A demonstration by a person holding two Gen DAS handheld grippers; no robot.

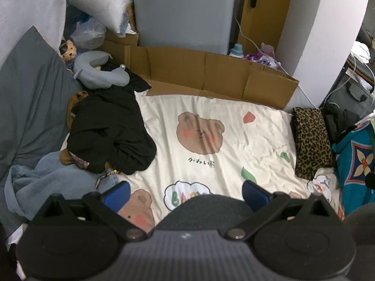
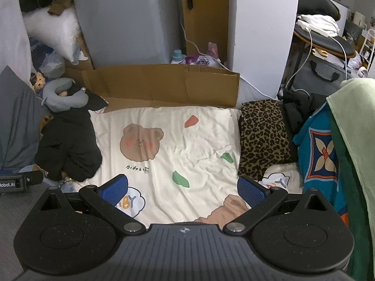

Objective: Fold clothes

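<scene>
Landmark: one cream bear-print blanket [image 1: 234, 126] lay spread on the bed.
Black clothes: one heap of black clothes [image 1: 110, 135] sat on the blanket's left edge, unfolded.
Leopard garment: one folded leopard-print garment [image 1: 309, 140] lay on the blanket's right edge.
Blue garment: one pale blue garment [image 1: 46, 182] lay crumpled beside the heap, left of the blanket.
Neck pillow: one grey neck pillow [image 1: 98, 72] rested beyond the heap.
Cardboard: one flattened cardboard sheet [image 1: 211, 70] stood along the blanket's far edge.
Left tool [image 1: 186, 193]: hovered above the blanket's near edge, jaws spread wide, holding nothing.
Right tool [image 2: 182, 189]: hovered above the blanket's near edge, jaws spread wide, holding nothing.
</scene>
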